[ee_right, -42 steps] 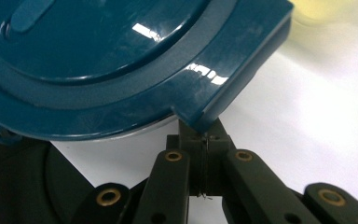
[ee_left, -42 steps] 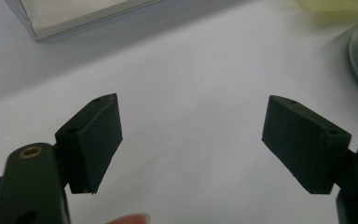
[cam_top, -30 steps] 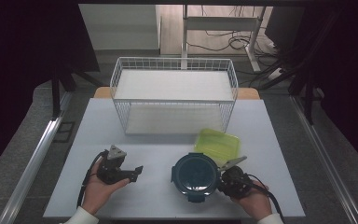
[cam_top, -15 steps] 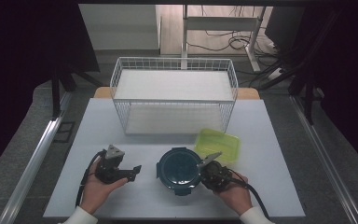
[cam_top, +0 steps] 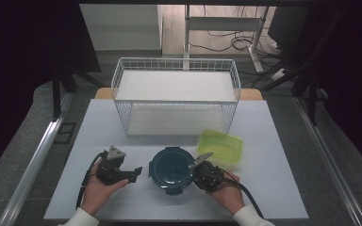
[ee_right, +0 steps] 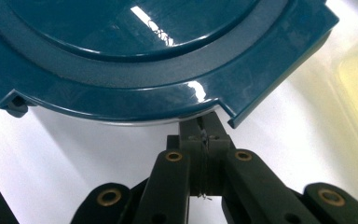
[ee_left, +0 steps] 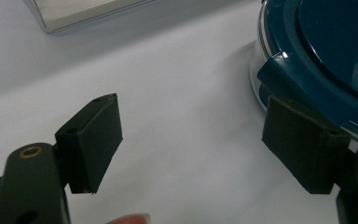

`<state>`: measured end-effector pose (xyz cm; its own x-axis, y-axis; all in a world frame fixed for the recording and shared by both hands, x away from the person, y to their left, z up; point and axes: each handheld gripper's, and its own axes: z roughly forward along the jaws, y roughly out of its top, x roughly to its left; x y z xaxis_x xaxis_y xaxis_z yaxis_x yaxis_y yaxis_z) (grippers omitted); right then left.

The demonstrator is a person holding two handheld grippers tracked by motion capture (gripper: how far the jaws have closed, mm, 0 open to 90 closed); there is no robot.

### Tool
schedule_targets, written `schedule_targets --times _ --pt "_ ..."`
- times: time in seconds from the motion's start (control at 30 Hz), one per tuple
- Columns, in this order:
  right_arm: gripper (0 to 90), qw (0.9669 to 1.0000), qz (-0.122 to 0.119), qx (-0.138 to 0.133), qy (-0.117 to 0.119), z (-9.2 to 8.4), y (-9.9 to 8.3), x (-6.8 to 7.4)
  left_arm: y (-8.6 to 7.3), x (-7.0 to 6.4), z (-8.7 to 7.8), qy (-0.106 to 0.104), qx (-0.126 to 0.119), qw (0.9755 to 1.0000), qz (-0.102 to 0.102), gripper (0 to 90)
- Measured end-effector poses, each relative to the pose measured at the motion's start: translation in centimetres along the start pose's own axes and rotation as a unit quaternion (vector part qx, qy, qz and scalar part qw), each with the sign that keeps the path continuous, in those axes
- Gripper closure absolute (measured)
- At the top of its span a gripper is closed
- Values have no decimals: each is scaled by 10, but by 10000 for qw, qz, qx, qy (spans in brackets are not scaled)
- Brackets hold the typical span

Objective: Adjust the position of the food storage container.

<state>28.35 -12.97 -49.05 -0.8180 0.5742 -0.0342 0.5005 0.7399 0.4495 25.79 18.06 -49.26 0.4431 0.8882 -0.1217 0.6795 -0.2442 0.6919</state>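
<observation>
White surface [cam_top: 273, 188] under dim light, dark room all round. Near edge: two forearms come in, one claw in each hand. Left claw [cam_top: 133, 172] rests in the palm near left, black jaws standing wide apart with nothing between, aimed right at the round dark-teal plastic container with clip-on lid [cam_top: 171, 168]; likely waiting to brace or take that side. In the left gripper view the container [ee_left: 326, 60] sits just beyond the right-hand jaw; touching or just short, cannot tell. Right claw [cam_top: 195, 165] is at the container's right rim, jaws pressed fully together, tips tucked under the lid edge beside a clip tab [ee_right: 279, 88] in the right gripper view; probably pushing or levering the tab rather than pinching it. Contact point itself is hidden under the lid overhang. Container contents unseen, lid on. Just right and slightly farther: translucent yellow-green rectangular plastic box [cam_top: 220, 147], partly blocked by the right claw, blurred in the right gripper view. Farther, mid-surface: white wire basket [cam_top: 176, 96], open top, apparently the destination. Beyond it floor, cables, a pale frame, too dark to read.
</observation>
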Motion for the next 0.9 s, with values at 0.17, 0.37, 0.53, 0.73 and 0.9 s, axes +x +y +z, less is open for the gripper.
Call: schedule_targets --times 0.17,0.37,0.53,0.73,0.9 --pt "885 9987 255 -357 249 -15 -6 -7 -1 3 0 13 0 10000 -56 198" --pt "885 9912 754 -1028 356 -48 -35 -24 -2 4 0 1 23 10000 -49 198" --pt "885 9828 1264 -1299 359 -59 -52 -47 -1 3 0 -7 13 10000 -68 198" --pt "868 9767 1559 -1454 246 -63 -57 -58 -1 2 0 -59 18 10000 4 197" --pt "676 9744 1665 -1496 225 -62 -62 -57 3 0 2 -58 -5 10000 60 197"
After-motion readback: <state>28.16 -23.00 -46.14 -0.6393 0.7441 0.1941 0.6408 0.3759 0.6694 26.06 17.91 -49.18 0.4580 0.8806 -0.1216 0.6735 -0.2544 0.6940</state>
